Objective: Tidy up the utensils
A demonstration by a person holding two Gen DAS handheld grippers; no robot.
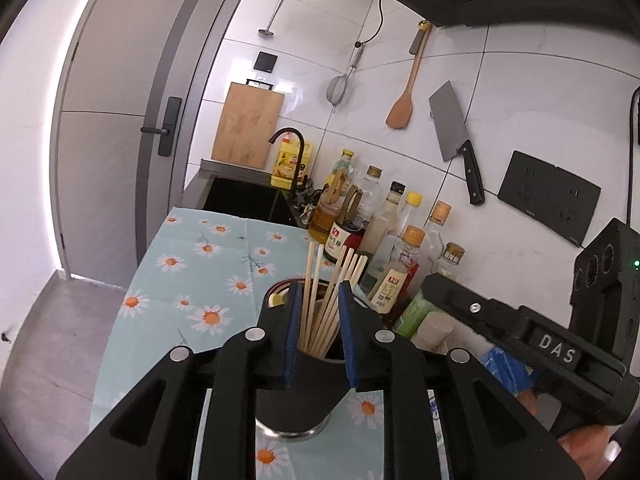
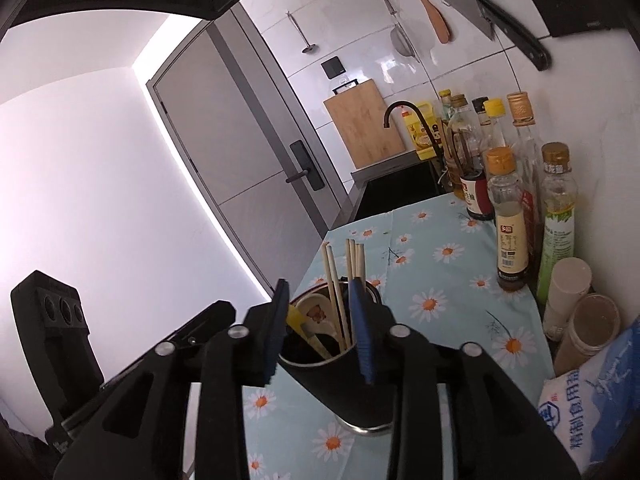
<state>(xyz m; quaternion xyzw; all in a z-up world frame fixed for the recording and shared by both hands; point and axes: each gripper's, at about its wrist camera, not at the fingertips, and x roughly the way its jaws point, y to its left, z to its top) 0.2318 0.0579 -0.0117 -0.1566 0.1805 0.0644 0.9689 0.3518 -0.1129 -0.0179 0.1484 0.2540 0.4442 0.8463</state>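
Observation:
A black utensil holder (image 1: 296, 412) with a metal base stands on the daisy-print cloth (image 1: 192, 264). Several wooden chopsticks (image 1: 316, 280) stand upright in it. My left gripper (image 1: 320, 286) hangs just before its rim, jaws apart, the blue pads either side of the chopsticks without pressing them. In the right wrist view the same holder (image 2: 340, 392) also contains a pale ceramic spoon (image 2: 316, 316) and a yellow-handled utensil (image 2: 298, 316). My right gripper (image 2: 318, 284) is open over the rim, holding nothing. The chopsticks (image 2: 332, 276) rise between its pads.
Sauce and oil bottles (image 1: 396, 264) line the tiled wall on the right, with a blue salt bag (image 2: 592, 408) and round jars (image 2: 592, 328). A black sink (image 1: 244, 196) and faucet (image 1: 292, 148) lie beyond the cloth. A cleaver (image 1: 452, 124), wooden spatula (image 1: 404, 96) and strainer (image 1: 340, 88) hang on the wall.

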